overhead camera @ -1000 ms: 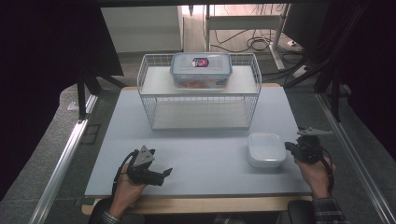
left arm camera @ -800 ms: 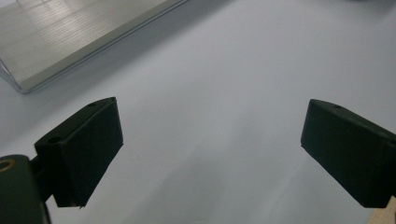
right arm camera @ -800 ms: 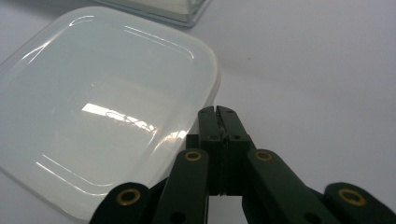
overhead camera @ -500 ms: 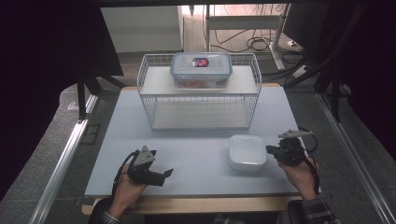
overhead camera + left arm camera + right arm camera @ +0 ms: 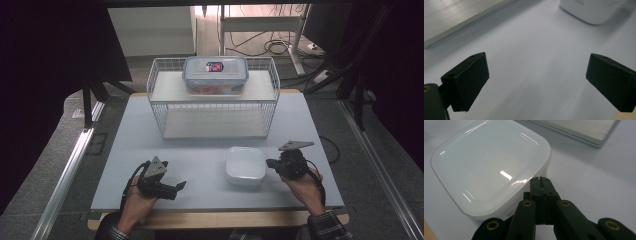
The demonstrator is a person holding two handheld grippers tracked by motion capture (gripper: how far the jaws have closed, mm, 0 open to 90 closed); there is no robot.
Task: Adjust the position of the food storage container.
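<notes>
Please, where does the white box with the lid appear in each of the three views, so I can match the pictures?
High view: the white box sits on the table, lower right of centre, just left of the right gripper.
Left gripper view: top right corner, cut off by the frame.
Right gripper view: upper left and centre, against the shut jaws.
Shared landmark: the base board of the wire rack.
</notes>
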